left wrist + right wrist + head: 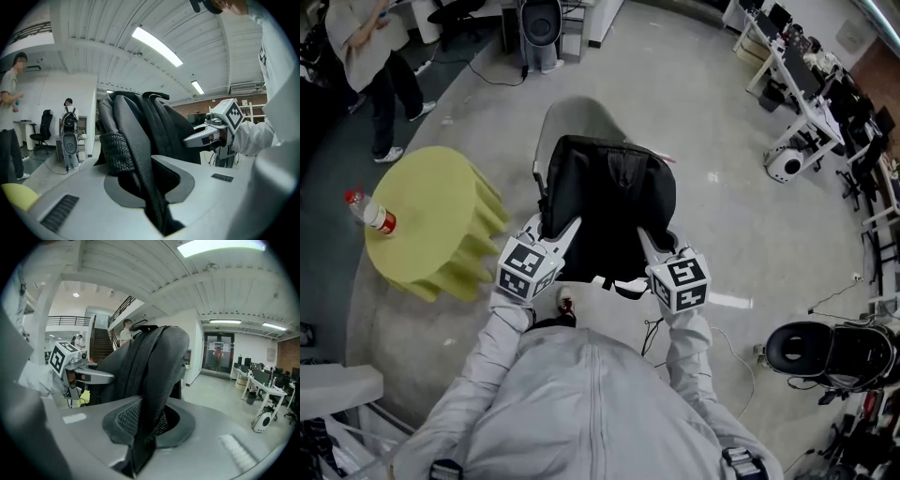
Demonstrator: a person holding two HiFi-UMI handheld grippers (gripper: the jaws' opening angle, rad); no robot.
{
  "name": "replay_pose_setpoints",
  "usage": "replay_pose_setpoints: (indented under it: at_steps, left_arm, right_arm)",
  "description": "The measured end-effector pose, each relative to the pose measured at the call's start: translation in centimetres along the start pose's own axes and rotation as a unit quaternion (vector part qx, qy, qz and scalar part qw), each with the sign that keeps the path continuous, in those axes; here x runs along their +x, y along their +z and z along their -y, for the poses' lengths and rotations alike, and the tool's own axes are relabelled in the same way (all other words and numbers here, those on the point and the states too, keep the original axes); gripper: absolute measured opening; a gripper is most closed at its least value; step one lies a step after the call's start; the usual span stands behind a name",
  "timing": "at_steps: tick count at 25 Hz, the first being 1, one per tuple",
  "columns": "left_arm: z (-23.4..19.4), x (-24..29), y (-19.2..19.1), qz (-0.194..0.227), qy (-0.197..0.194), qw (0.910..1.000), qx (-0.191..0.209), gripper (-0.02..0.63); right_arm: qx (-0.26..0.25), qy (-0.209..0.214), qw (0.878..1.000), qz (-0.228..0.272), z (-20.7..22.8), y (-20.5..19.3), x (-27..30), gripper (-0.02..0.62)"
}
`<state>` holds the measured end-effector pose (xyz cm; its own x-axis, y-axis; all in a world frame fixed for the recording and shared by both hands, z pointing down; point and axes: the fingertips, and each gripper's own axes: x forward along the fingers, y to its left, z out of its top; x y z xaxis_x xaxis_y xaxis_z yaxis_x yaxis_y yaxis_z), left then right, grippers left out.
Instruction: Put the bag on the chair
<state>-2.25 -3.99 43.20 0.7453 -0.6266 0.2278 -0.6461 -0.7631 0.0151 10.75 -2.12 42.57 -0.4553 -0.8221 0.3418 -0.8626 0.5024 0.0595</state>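
Note:
A black backpack (609, 202) hangs upright between my two grippers in the head view. Behind and under it is a pale grey chair (578, 118), mostly hidden; I cannot tell whether the bag touches the seat. My left gripper (572, 225) is shut on the bag's lower left side. In the left gripper view the left gripper (150, 187) pinches dark woven fabric and a strap (119, 152). My right gripper (645, 236) is shut on the lower right side. In the right gripper view the right gripper (143, 432) clamps a mesh-backed shoulder strap (150, 394).
A round yellow-green table (436, 225) with a bottle (370, 214) stands just left of the chair. A person (370, 52) stands at the far left. Desks (806, 80) line the right side. A black and white machine (830, 352) and floor cables lie at lower right.

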Motion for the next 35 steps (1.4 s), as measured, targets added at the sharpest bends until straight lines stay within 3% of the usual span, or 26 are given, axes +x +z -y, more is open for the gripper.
replay_pose_setpoints:
  at_steps: [10, 18, 23, 31, 35]
  left_arm:
    - [-7.6, 5.4, -0.5, -0.008, -0.014, 0.9997, -0.016, 0.040]
    - [-11.6, 10.0, -2.1, -0.040, -0.017, 0.9988, -0.024, 0.040]
    - [-12.7, 15.6, -2.3, -0.068, -0.005, 0.9972, -0.030, 0.040]
    - [-17.9, 17.5, -8.7, -0.133, 0.005, 0.9880, -0.078, 0.041]
    - [-18.4, 17.4, -11.2, -0.162, 0.017, 0.9822, -0.094, 0.041]
  right_arm:
    - [-0.001, -0.009, 1.000, -0.021, 3.2, 0.8, 8.1, 0.046]
    - [0.034, -0.007, 0.999, -0.041, 6.4, -0.5, 13.2, 0.051]
    - [0.058, 0.010, 0.997, -0.055, 11.5, -1.6, 15.8, 0.052]
    - [0.076, 0.050, 0.989, -0.116, 11.0, -5.8, 23.0, 0.054]
    - [0.082, 0.075, 0.983, -0.147, 10.1, -8.1, 24.4, 0.052]
